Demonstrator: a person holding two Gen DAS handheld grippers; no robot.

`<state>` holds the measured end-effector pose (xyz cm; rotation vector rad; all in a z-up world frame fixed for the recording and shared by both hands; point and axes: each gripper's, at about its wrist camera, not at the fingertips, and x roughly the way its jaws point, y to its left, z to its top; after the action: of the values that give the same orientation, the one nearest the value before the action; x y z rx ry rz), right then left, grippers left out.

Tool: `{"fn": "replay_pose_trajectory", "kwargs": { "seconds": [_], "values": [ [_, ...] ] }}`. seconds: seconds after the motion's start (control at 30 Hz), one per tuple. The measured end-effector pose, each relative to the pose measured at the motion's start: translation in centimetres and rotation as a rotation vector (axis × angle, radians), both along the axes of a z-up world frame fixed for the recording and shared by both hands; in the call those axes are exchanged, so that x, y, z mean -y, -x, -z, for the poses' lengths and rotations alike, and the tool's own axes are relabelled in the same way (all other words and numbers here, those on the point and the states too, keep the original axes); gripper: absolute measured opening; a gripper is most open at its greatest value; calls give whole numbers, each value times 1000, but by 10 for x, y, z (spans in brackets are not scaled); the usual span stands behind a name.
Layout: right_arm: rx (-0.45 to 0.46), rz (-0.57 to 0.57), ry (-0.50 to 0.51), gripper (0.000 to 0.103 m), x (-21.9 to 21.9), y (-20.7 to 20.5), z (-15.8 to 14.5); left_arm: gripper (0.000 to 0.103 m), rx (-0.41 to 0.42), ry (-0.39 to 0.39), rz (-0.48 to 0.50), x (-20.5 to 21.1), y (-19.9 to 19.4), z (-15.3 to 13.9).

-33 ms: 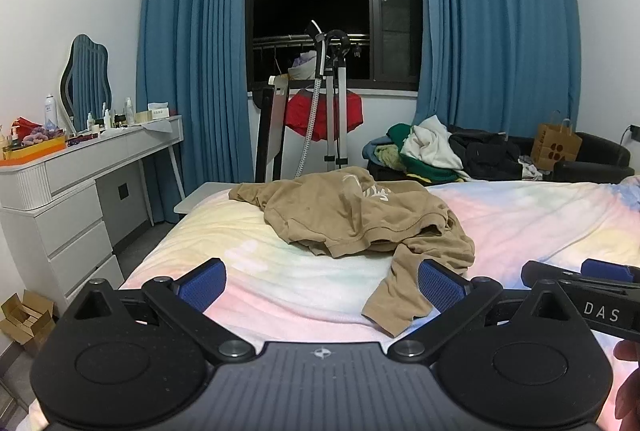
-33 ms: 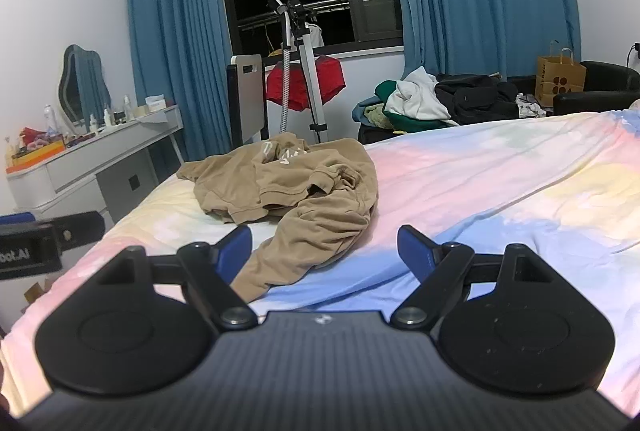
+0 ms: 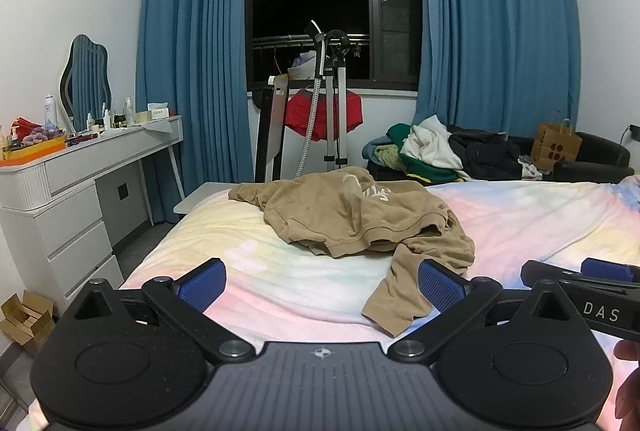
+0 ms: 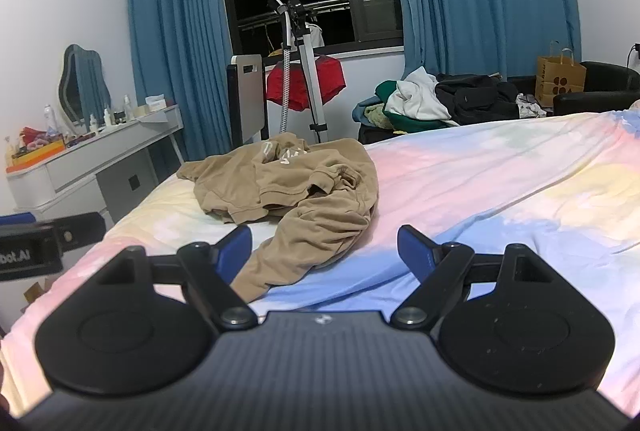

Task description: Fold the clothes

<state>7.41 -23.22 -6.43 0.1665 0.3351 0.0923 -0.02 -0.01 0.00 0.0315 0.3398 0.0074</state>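
A crumpled tan sweatshirt (image 3: 352,215) lies on the pastel bed sheet (image 3: 280,271), one sleeve trailing toward me. It also shows in the right wrist view (image 4: 296,191). My left gripper (image 3: 320,281) is open and empty, low over the bed in front of the sleeve end. My right gripper (image 4: 324,247) is open and empty, with the sleeve running past its left finger. The right gripper also shows at the right edge of the left wrist view (image 3: 592,275).
A white dresser (image 3: 80,183) with bottles and a mirror stands left of the bed. A garment steamer stand (image 3: 328,103) with a red cloth is beyond the bed's far edge. A black couch (image 3: 480,151) heaped with clothes and a paper bag (image 3: 556,147) are at the back right.
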Motion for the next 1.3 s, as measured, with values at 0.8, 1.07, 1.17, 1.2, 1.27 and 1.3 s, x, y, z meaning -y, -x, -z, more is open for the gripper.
{"fn": "replay_pose_trajectory", "kwargs": {
  "seconds": [0.8, 1.07, 1.17, 1.2, 1.27, 1.3],
  "values": [
    [20, 4, 33, 82, -3, 3, -4, 103, -5, 4, -3, 0, -1, 7],
    [20, 4, 32, 82, -4, 3, -3, 103, -16, 11, -8, -3, -4, 7],
    [21, 4, 30, 82, -3, 3, -4, 103, -18, 7, -9, -2, -4, 7],
    [21, 4, 29, 82, -2, 3, -4, 103, -19, 7, -9, -2, -4, 7],
    [20, 5, 27, 82, -2, 2, -3, 103, -23, 11, -11, -3, -5, 7],
    [20, 6, 27, 82, -1, 2, -3, 103, -25, 12, -12, -3, -6, 7]
  ]
}}
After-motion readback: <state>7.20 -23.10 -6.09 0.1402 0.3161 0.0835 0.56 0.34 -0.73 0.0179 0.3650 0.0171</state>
